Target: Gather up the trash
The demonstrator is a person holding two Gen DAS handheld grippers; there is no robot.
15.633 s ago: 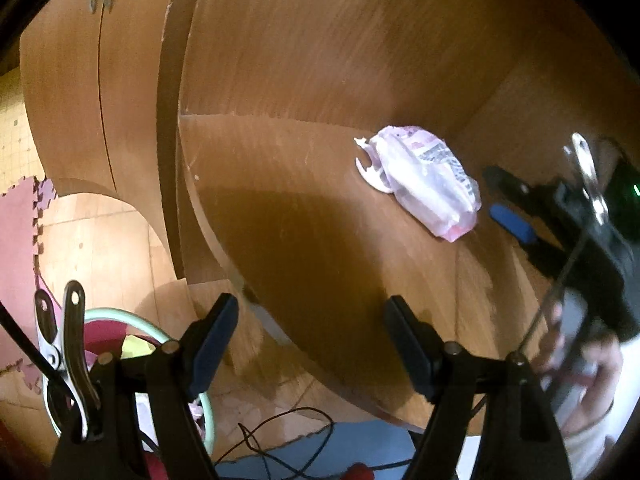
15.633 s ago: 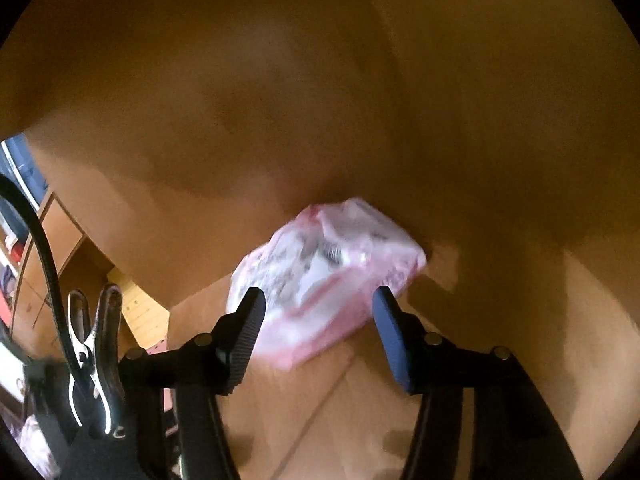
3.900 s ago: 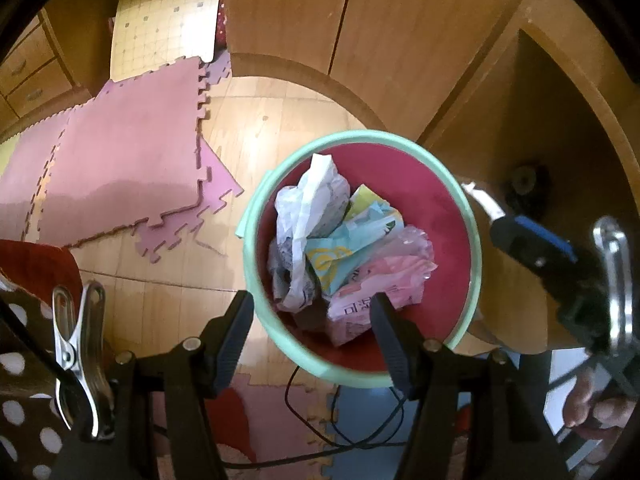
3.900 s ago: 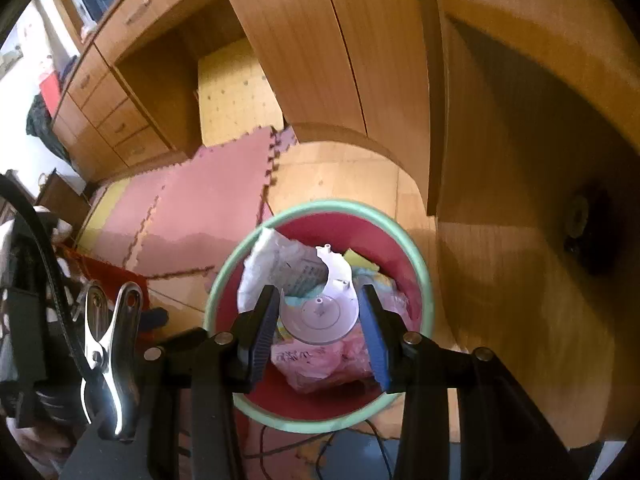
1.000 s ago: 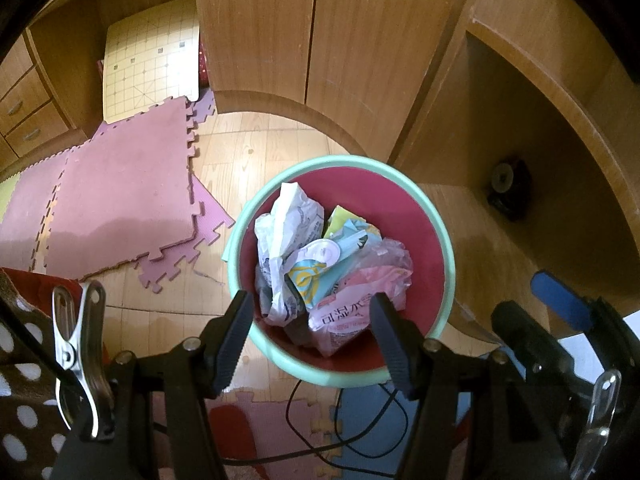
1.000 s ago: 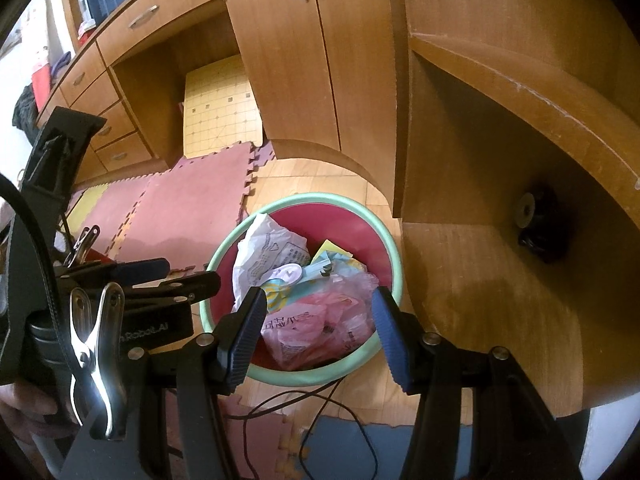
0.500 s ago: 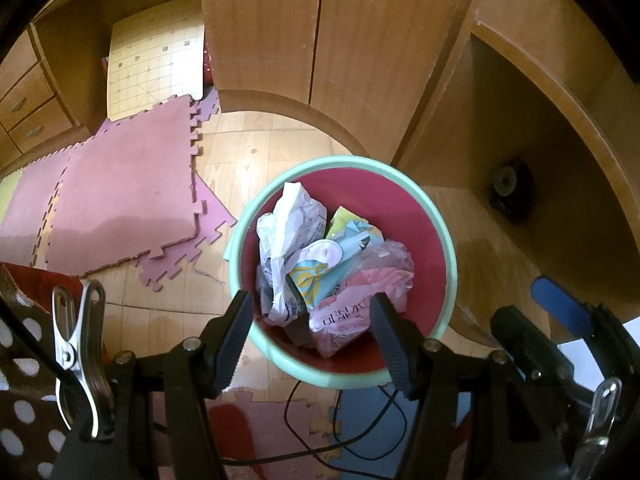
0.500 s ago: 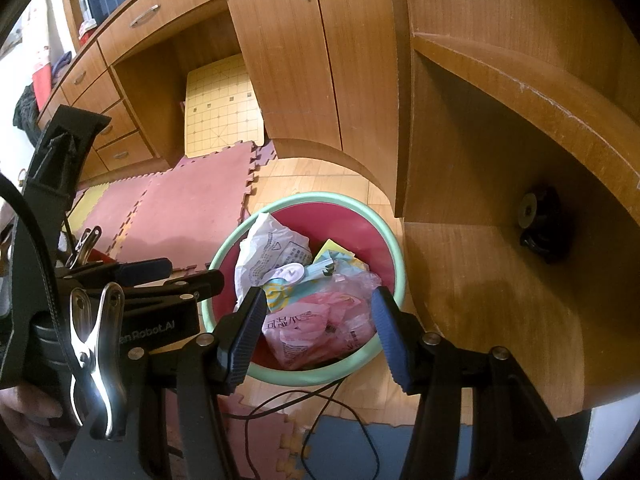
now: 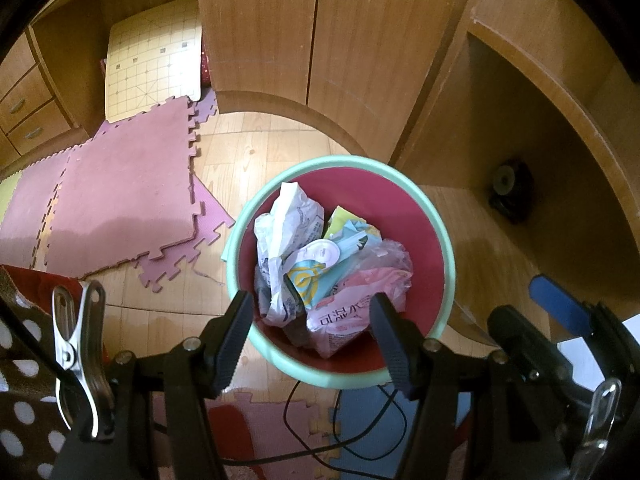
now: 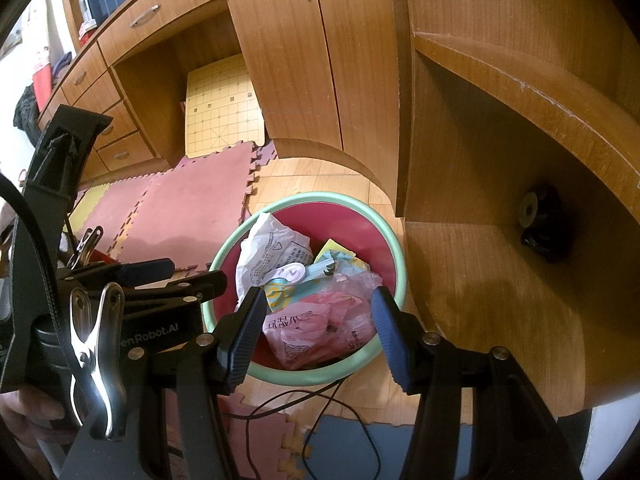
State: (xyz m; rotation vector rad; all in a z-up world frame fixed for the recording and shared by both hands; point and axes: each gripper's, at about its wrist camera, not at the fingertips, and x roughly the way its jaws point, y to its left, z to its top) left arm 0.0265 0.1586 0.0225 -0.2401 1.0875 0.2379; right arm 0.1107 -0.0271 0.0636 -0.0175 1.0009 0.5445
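Hanging above a red bin with a mint-green rim, both tongs spread and pinching nothing. Left tongs framing the near half of the bin in the left wrist view, fingers apart over the heap, nothing between the pads. Right tongs likewise parted in the right wrist view, blue-padded fingers straddling the near rim, clear of the contents.

Lying inside the bin, all the trash: a crumpled white printed bag toward the left, a small round white plastic lid on top near the middle, a teal-and-yellow wrapper beneath it, a pink printed wrapper at the near side, with thin clear film bunched over its right part. Heap sitting below the rim.

Standing on a wooden floor, bin just beside the curved foot of a wooden cabinet. Spread to the left, pink foam puzzle mats, one corner tile loose and skewed. Trailing under the near rim, a thin black cable. Resting on a low wooden shelf at right, a small dark round object, too dim to identify. Showing at the left edge of the right wrist view, the left tongs' body.
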